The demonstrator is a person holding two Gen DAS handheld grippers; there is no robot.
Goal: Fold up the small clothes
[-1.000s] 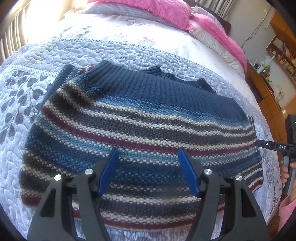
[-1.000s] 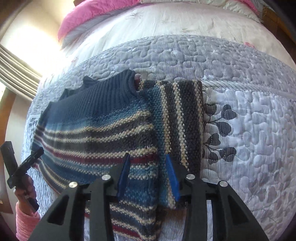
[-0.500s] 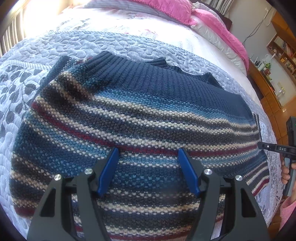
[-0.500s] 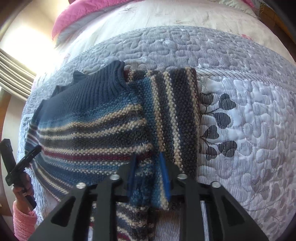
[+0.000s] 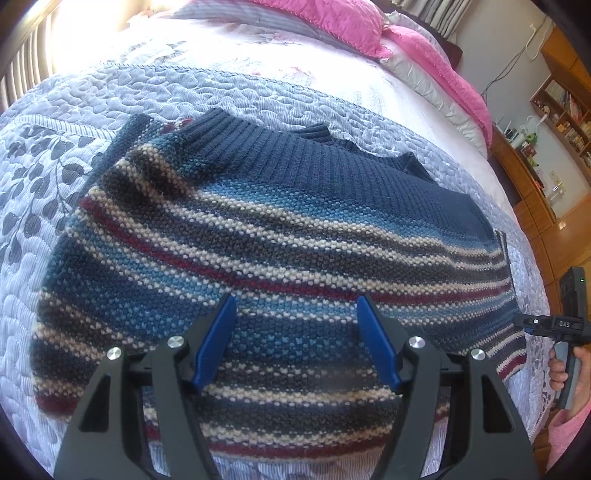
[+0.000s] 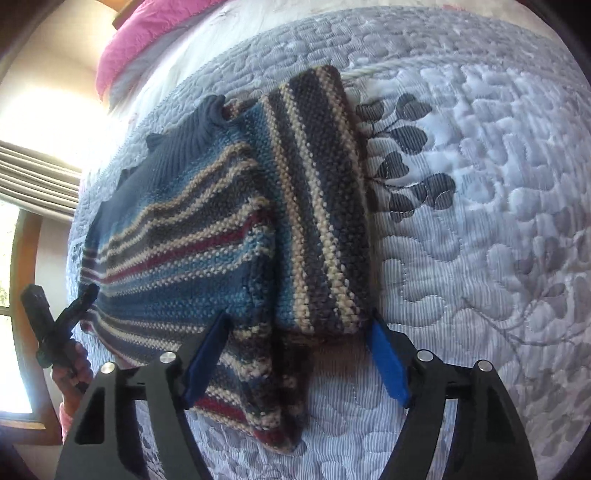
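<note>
Sweater (image 5: 280, 251) flat on quilted bed (image 5: 258, 96), sleeve (image 6: 317, 199) folded across | left gripper (image 5: 295, 343), right gripper (image 6: 295, 354) both spread, empty | pink pillows (image 5: 332, 18) behind; hem hidden by grippers.

White letters, perhaps "DAS", on right tool (image 5: 546, 325); nothing else legible.

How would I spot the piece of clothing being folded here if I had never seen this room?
Start at the bed, covered by a pale quilt stitched with grey leaves. The sweater lies in the middle of it, a chunky knit with a plain navy ribbed collar. Its blue, cream, grey and dark red stripes set it apart, and one sleeve is folded across the body.
</note>
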